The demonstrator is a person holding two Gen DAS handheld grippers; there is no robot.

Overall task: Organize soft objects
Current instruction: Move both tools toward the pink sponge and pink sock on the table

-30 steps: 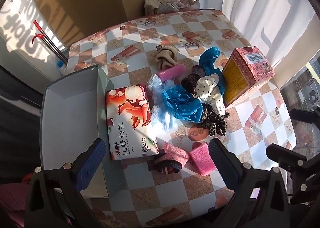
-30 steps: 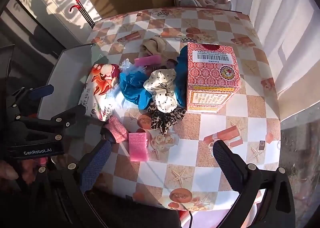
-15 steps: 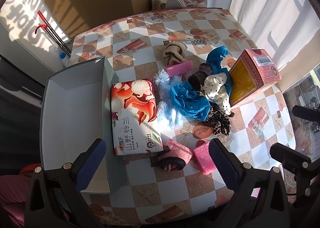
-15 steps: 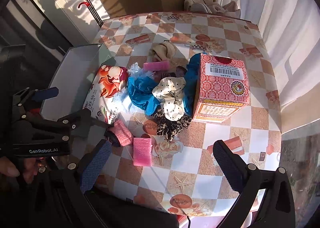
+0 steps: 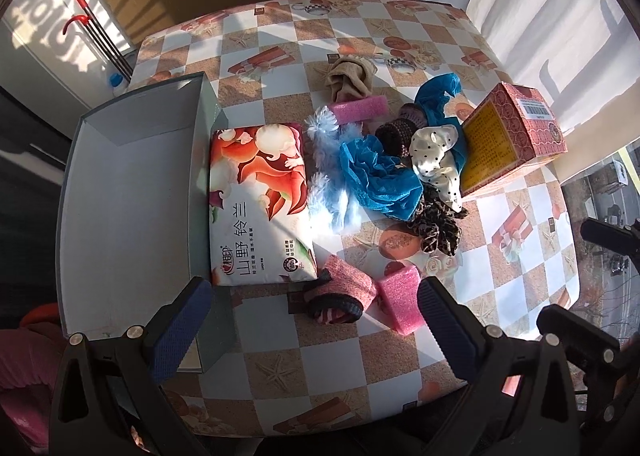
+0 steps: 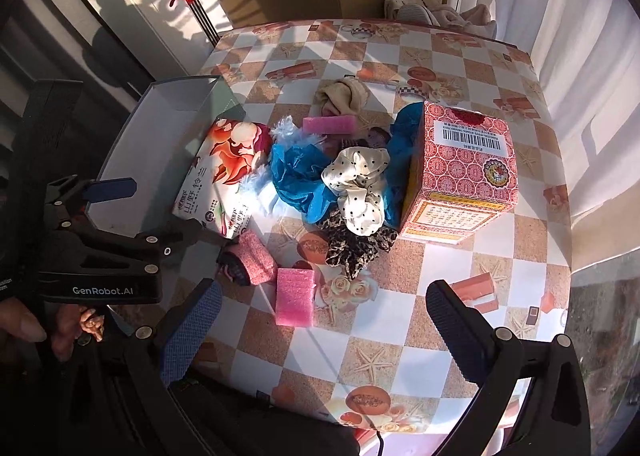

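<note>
Not much has changed in the last second, honestly: both views have just pulled back and up a bit, so more of the desk (image 5: 400,32) shows now than a second ago, and nothing on it has shifted. The grey box (image 5: 120,216) at the desk's left edge is as empty as it was, so the sorting hasn't really started and this reads as someone lining up a first pick. The tissue pack (image 5: 258,204) lies flat right against the box wall, and the red carton (image 6: 460,172) stands on the far side of the pile. Between them is the soft heap: blue mesh (image 5: 376,176), fluffy blue piece (image 5: 332,176), dotted scrunchie (image 5: 436,152) on top of the leopard scrunchie (image 5: 436,224), with a beige cloth (image 5: 352,78) and a pink roll (image 5: 358,110) behind. Nearest the person sit the pink band (image 5: 340,292) and the pink foam block (image 6: 295,296), just beside each other. The left gripper (image 5: 312,320) has its fingers wide with nothing in them and hovers over the band, probably the easiest first grab. The right gripper (image 6: 320,328) is likewise spread wide and empty, above the foam block.
</note>
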